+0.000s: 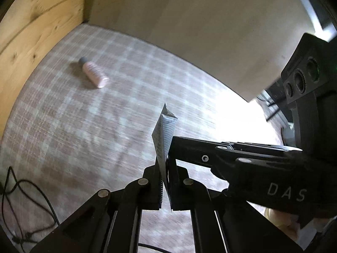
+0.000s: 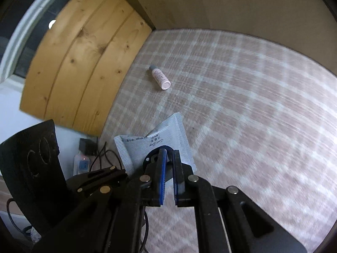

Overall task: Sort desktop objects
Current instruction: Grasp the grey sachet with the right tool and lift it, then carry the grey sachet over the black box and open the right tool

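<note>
Both tools clamped on the same grey striped sachet point(image 2: 168, 135), lifted clear of the table point(image 2: 252, 97). Left tool point(image 1: 164, 168): jaws pinched tight on the sachet's lower edge; sachet seen edge-on, sticking up past the fingertips. Right tool point(image 2: 169, 160): blue-padded jaws closed on the sachet's near edge, with the left tool's fingertip just behind them; printed face of the sachet towards the camera, text too small to read. In the left view the right tool's body reaches in from the right and meets the sachet just beside the left fingertips. Pink bottle point(image 1: 93, 73) with grey cap lies on its side on the checked tablecloth, well apart from the sachet, near the wooden board point(image 2: 84, 63). Black cable point(image 1: 25, 200) at table's lower left. Background motion-blurred
</note>
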